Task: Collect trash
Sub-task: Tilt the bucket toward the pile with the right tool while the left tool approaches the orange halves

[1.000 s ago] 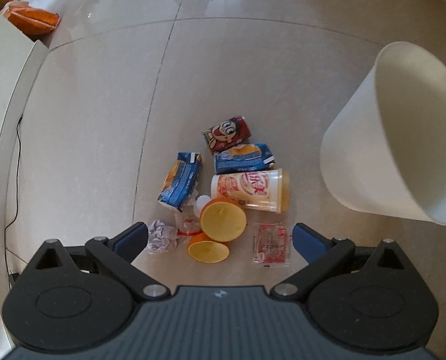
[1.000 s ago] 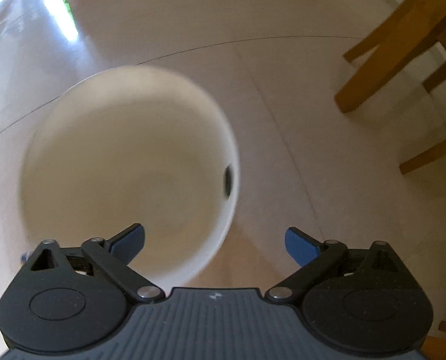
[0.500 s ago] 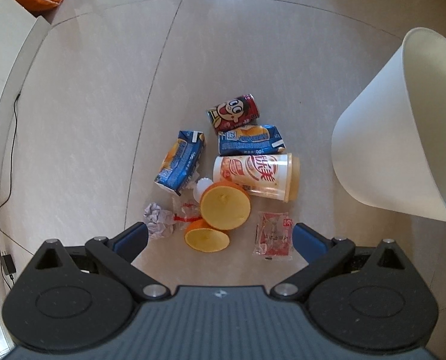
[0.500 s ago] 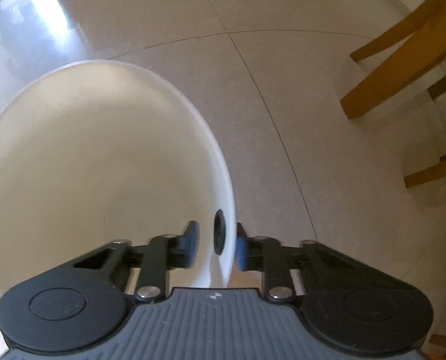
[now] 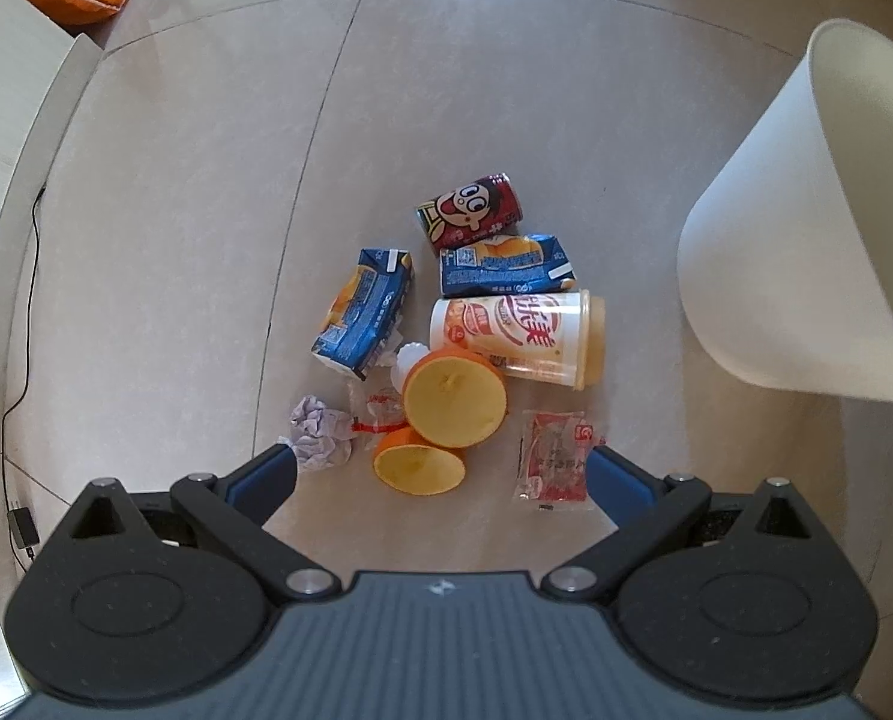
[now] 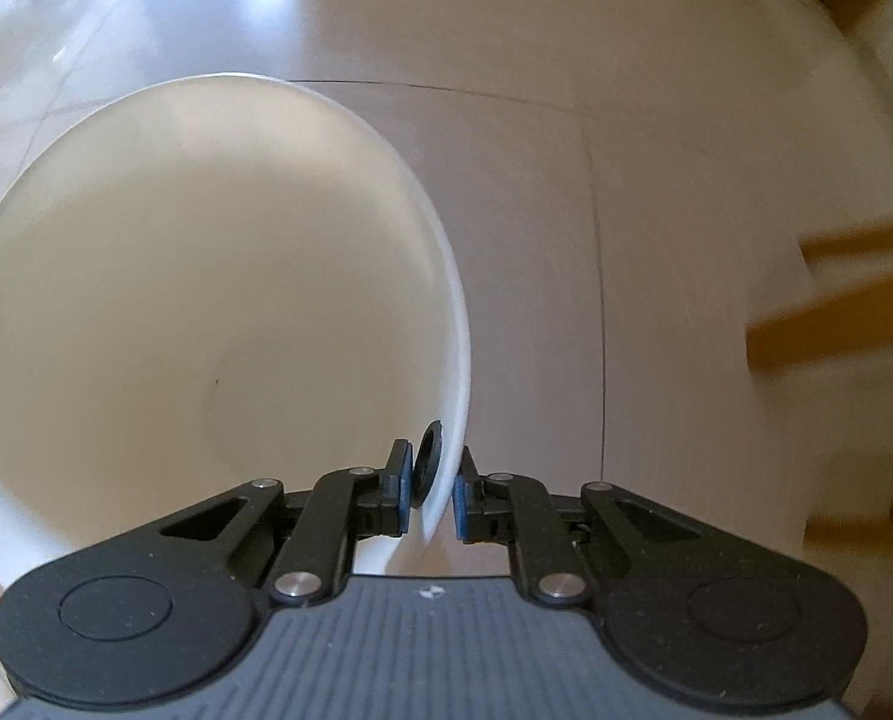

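Downward wrist views — shared white bin point(image 5: 806, 240)

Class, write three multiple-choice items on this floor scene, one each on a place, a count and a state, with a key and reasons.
1. The red cartoon can lies where among the trash?
A. At the far end of the pile
B. Inside the bin
C. Beside the black cable

2. How many blue juice cartons show?
A. One
B. Two
C. Four

3. How does the right gripper stand?
A. Wide open above the floor
B. Closed on the white bin's rim
C. Holding a carton

Key: 1 A, it lies beyond the other trash. 2 B, one carton at left, one by the can. 3 B, its jaws have just closed, pinching the rim between them.
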Available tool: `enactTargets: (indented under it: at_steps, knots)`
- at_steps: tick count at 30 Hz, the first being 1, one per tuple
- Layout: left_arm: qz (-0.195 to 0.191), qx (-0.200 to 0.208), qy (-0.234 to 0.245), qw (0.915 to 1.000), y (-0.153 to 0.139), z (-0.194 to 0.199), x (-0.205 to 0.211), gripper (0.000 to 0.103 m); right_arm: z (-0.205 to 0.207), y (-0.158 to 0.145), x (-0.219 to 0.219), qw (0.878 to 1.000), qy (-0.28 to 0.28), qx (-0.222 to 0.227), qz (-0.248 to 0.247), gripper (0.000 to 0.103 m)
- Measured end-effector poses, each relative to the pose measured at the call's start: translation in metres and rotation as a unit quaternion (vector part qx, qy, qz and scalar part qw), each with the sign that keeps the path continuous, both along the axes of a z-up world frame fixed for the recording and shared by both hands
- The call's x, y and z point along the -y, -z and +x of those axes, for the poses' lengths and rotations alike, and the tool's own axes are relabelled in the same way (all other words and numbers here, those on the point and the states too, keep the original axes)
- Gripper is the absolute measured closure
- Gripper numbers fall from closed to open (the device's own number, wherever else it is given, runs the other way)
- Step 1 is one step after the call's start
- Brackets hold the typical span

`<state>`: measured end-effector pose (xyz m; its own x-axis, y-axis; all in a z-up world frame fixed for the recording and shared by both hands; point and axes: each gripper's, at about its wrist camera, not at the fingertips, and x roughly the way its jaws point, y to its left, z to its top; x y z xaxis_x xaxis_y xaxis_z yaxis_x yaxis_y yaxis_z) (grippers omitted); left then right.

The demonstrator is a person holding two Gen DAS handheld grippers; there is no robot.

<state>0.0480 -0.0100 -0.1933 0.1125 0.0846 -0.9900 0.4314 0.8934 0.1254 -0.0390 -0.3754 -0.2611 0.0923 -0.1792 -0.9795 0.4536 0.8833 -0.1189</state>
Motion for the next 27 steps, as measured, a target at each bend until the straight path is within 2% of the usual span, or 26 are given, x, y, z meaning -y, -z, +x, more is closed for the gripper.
enactTargets:
  at_steps: [3,5,7,9,12,14,17,18,22,24,27]
  knots:
    - [0.004,-0.004,-0.003,1.0,0.001,-0.003,-0.001,0.001,0.011,0.001,0.006,0.998,-0.055,-0.006,-0.006,0.085]
    - [0.003,-0.007,-0.006,1.0,0.001,-0.005,-0.001,0.001,0.013,0.0,0.016,0.999,-0.047,-0.012,0.013,0.085]
    - [0.001,-0.012,-0.008,0.9999,0.001,-0.007,0.002,0.001,0.015,-0.004,0.026,0.999,-0.002,-0.011,0.039,0.076]
    - [-0.004,-0.013,-0.007,0.9999,-0.001,-0.009,0.005,0.001,0.011,-0.009,0.026,0.997,0.041,-0.011,0.057,0.073]
    - [-0.011,-0.01,0.001,0.9999,-0.007,-0.009,0.012,0.001,0.003,-0.009,0.013,0.993,0.102,-0.025,0.057,0.073]
    - [-0.016,-0.004,0.007,0.9998,-0.011,-0.008,0.015,0.001,-0.001,-0.001,0.003,0.986,0.149,-0.051,0.053,0.072]
    - [-0.02,0.006,0.01,0.9997,-0.016,-0.005,0.016,0.001,-0.005,0.004,-0.011,0.975,0.201,-0.053,0.083,0.075]
    - [-0.02,0.007,0.009,0.9997,-0.017,-0.004,0.015,0.001,-0.005,0.004,-0.016,0.973,0.203,-0.053,0.092,0.085]
    - [-0.016,0.007,0.004,0.9998,-0.018,-0.007,0.008,0.001,-0.005,0.001,-0.025,0.977,0.187,-0.047,0.092,0.086]
    - [-0.015,0.006,0.008,0.9998,-0.019,-0.01,0.005,0.001,-0.011,-0.007,-0.01,0.977,0.186,-0.051,0.093,0.086]
    - [-0.008,0.007,0.025,0.9996,-0.019,-0.016,0.004,0.001,-0.018,-0.012,0.002,0.981,0.171,-0.059,0.069,0.086]
